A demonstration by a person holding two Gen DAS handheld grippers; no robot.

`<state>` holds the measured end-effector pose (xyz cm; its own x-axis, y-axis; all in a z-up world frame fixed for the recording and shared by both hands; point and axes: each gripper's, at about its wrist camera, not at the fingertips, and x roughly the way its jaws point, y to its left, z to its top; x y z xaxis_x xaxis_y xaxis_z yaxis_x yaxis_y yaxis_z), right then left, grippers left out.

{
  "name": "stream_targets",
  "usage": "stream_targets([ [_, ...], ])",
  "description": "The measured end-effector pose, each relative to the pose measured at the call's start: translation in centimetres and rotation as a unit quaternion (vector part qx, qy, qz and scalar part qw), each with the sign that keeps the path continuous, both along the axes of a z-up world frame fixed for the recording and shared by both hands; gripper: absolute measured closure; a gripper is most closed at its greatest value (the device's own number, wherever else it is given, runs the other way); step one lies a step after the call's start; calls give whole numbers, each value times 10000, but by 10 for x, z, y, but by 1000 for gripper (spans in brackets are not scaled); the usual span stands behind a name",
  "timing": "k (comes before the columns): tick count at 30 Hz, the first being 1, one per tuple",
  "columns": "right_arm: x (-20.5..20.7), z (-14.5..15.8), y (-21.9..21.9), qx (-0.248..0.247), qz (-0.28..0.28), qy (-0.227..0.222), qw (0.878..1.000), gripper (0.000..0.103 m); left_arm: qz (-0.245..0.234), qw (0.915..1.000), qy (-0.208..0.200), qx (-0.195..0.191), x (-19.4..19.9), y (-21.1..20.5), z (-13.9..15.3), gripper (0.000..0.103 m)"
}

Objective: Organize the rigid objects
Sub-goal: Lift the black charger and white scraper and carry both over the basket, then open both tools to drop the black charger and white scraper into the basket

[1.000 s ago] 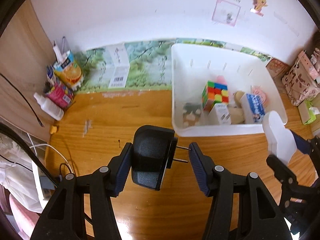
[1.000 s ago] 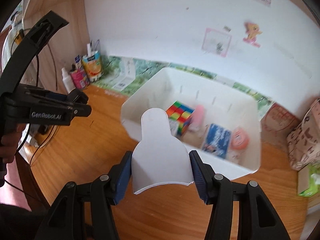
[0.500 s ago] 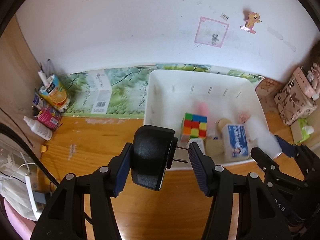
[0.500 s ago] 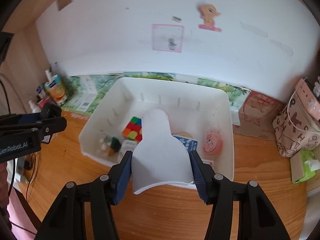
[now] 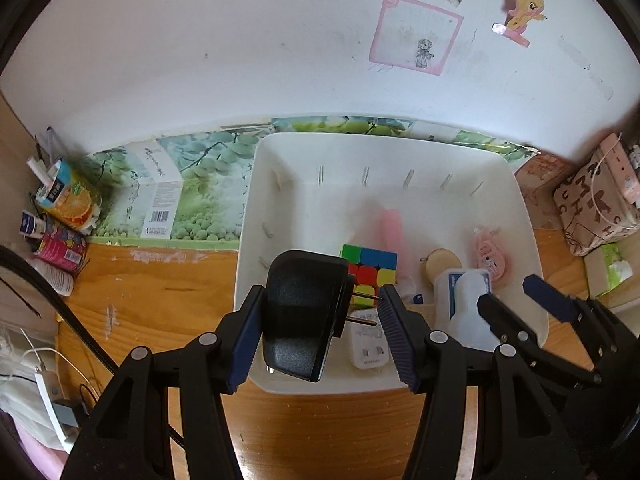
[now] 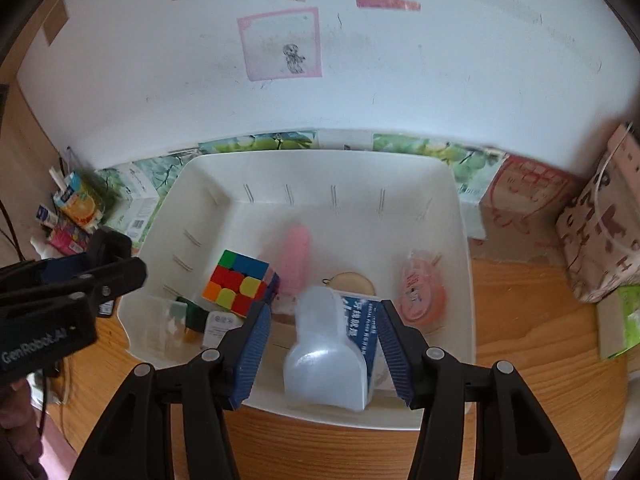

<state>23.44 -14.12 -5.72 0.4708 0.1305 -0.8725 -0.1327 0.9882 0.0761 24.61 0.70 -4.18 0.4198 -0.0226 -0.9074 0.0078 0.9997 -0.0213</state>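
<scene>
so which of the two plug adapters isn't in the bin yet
The black plug adapter, held in the left gripper above the white bin. The white plug adapter already lies on the bin floor, prongs facing up.

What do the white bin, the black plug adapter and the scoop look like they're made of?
White bin: likely molded plastic, smooth with a slight sheen, with rounded corners and molded slots in its walls. Black plug adapter: matte, finely textured hard plastic, with two shiny prongs that look like metal. Scoop: probably thin, frosted, translucent plastic; the blue box behind shows faintly through it.
</scene>
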Motion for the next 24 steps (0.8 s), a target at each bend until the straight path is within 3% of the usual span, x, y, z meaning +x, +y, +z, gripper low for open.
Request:
stream_targets([
  [11,1,1,21,42,280,-16,9996,48,-151,9991,209,334,12,-10,-12,42],
  [17,-9,14,14,171,213,-274,9993,48,-324,9992,-46,212,5,-19,3,42],
  [19,-12,18,8,282,145,-415,9986,43,-297,9994,-181,73,2,-18,10,42],
  [21,-15,22,1,352,16,-575,9977,25,-266,9994,-225,-48,0,-18,14,38],
  [24,-21,28,-6,404,-144,-772,9961,23,-244,9990,-333,-167,-9,-13,21,33],
])
